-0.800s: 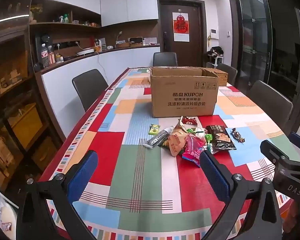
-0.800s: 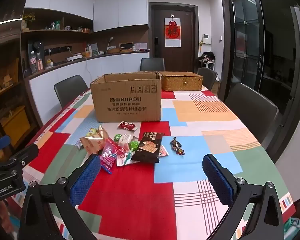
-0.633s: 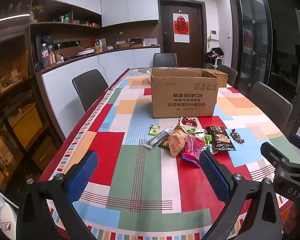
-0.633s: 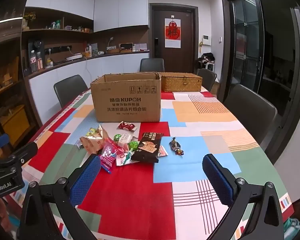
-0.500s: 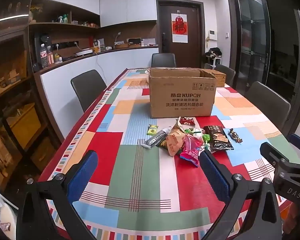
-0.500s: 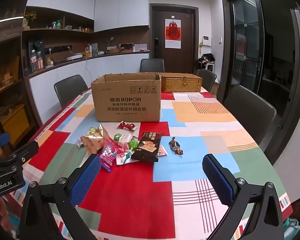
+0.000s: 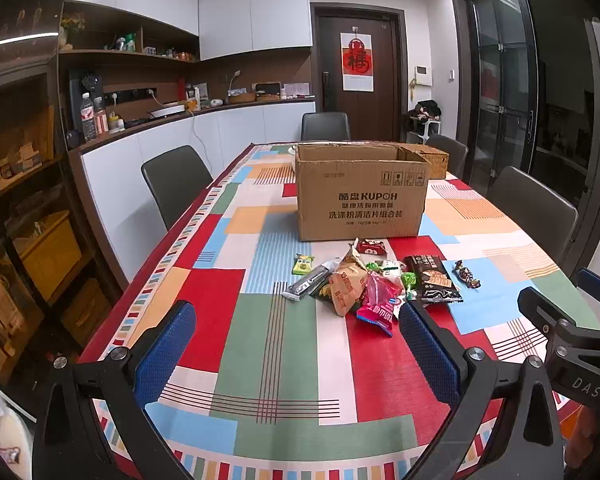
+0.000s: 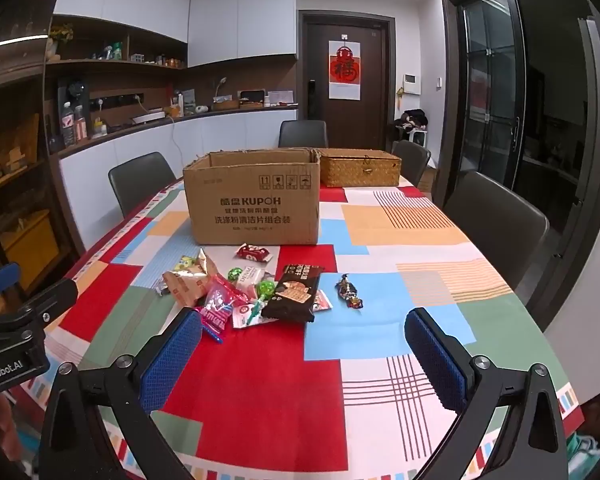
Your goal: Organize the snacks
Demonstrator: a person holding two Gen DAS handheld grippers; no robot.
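Cardboard dominates the left wrist view: an open box (image 7: 362, 196) printed "KUPOH" over Chinese lines stands on the patchwork-clothed desk (image 7: 204, 296), and just before it lies the snack pile (image 7: 374, 280), with a green sachet (image 7: 303, 264), a grey bar (image 7: 310, 282), a tan crinkled bag (image 7: 346, 286), a pink packet (image 7: 378, 298) and a dark biscuit pack (image 7: 434, 284). The left claw (image 7: 296, 348) hangs spread above the near desk, blue pads wide apart and holding nothing; "DAS" shows on the other tool at the right edge. From the right wrist, the box (image 8: 256, 200) reads the same, a woven basket (image 8: 360, 168) sits behind it, a red wrapper (image 8: 253, 253) lies close to its front, and a dark twisted candy (image 8: 349, 290) lies apart from the pile. The right claw (image 8: 302, 344) is likewise spread and empty; "GenRobot.AI" marks the tool at left.
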